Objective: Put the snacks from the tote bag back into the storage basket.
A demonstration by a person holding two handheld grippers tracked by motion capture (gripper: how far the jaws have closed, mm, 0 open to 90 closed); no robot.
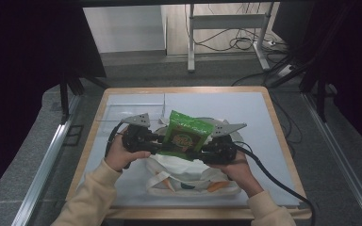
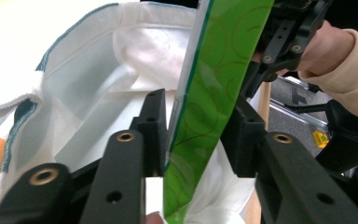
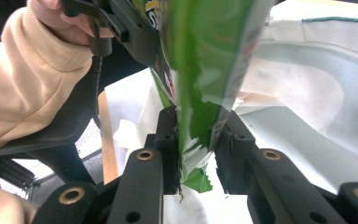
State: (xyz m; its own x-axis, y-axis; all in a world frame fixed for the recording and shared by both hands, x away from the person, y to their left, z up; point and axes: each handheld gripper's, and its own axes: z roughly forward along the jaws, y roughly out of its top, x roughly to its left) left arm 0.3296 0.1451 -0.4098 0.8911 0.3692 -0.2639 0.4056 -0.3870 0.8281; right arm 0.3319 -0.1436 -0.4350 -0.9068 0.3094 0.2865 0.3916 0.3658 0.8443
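both tongs (image 1: 183,149) pinch green packet (image 1: 185,133), bottom hidden.

The upright green foil snack packet (image 1: 185,134) stands between both grippers (blocking direct passage), over the white cloth bag (image 1: 188,176); the pale blue table mat (image 1: 245,106) behind lies free.

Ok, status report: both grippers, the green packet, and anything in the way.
Left gripper and right gripper both shut on green packet. Packet upright over open white cloth bag. Nothing between packet and bag mouth.
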